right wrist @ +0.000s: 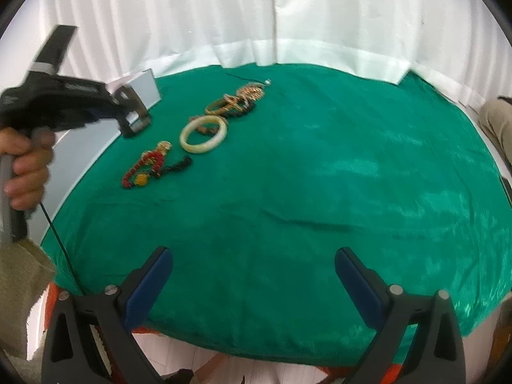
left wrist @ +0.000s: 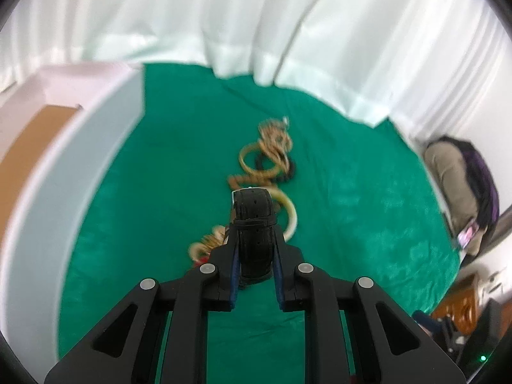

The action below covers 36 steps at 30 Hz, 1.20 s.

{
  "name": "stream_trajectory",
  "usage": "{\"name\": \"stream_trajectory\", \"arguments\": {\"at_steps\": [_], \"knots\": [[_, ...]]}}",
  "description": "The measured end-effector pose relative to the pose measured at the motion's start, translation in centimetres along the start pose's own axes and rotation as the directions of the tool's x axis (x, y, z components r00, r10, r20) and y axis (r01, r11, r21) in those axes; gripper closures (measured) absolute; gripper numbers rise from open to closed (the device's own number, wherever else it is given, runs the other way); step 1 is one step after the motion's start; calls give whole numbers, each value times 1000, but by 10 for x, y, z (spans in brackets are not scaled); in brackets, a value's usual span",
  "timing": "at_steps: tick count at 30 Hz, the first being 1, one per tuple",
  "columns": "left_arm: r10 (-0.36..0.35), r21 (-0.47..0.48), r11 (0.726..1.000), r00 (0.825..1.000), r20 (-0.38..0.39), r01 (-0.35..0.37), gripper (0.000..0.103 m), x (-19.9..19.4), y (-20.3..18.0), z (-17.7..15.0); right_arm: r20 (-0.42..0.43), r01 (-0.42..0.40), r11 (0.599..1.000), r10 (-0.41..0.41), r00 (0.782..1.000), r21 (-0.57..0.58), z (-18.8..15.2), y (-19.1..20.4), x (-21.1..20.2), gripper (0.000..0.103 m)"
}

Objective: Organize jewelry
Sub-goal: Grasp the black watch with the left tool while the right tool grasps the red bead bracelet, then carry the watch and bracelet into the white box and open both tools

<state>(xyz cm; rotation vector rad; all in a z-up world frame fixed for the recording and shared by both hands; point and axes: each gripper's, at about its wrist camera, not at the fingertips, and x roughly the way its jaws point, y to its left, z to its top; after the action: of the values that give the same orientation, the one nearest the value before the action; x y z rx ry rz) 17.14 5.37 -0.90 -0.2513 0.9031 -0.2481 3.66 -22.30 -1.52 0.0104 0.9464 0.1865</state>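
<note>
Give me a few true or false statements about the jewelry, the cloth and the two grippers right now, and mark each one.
1. The left gripper is shut on a black watch strap. True.
2. The right gripper holds the pale bangle. False: its fingers stand wide apart and empty; the pale bangle lies on the green cloth.
3. The jewelry lies on a red cloth. False: the cloth is green.
4. A red bead bracelet lies nearer the camera than the bangle in the right wrist view. True.
5. A white box stands beside the cloth. True.
</note>
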Motion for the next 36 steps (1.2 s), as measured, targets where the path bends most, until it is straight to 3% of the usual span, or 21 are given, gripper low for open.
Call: {"name": "stream_trajectory", "arguments": {"at_steps": [4,8,10,11,12,16,22,24,25,36], "knots": [[48,-35,998,998,42,-47,86,-31,24,-3,13,-50,998,51,999,-43,19,16,7,0],[131,-53,990,990,59,-128,86,-51,48,-27,-47,-217,974,214,976,-65,44,42,34,1],[148,-70,987,988,47,-144,86,-56,60,-42,-108,-303,950,295,949,-72,61,60,59,19],[152,-75,986,988,41,-149,86,-57,65,-49,-124,-317,945,306,944,-78,65,67,67,34],[160,-83,984,987,36,-156,86,-60,71,-57,-146,-334,938,320,936,-89,73,77,81,39],[178,-102,979,984,30,-174,86,-64,83,-73,-178,-347,931,324,929,-117,91,108,119,54],[173,-116,979,985,22,-169,86,-63,96,-84,-227,-271,949,232,946,-158,102,133,171,70],[171,-111,979,985,17,-168,86,-61,96,-87,-205,-231,954,191,960,-193,103,136,173,89],[166,-109,980,986,14,-164,86,-61,96,-88,-212,-222,955,179,961,-198,103,135,172,93],[132,-105,986,991,33,-128,86,-71,93,-88,-150,-346,930,328,933,-123,134,118,104,93]]}}
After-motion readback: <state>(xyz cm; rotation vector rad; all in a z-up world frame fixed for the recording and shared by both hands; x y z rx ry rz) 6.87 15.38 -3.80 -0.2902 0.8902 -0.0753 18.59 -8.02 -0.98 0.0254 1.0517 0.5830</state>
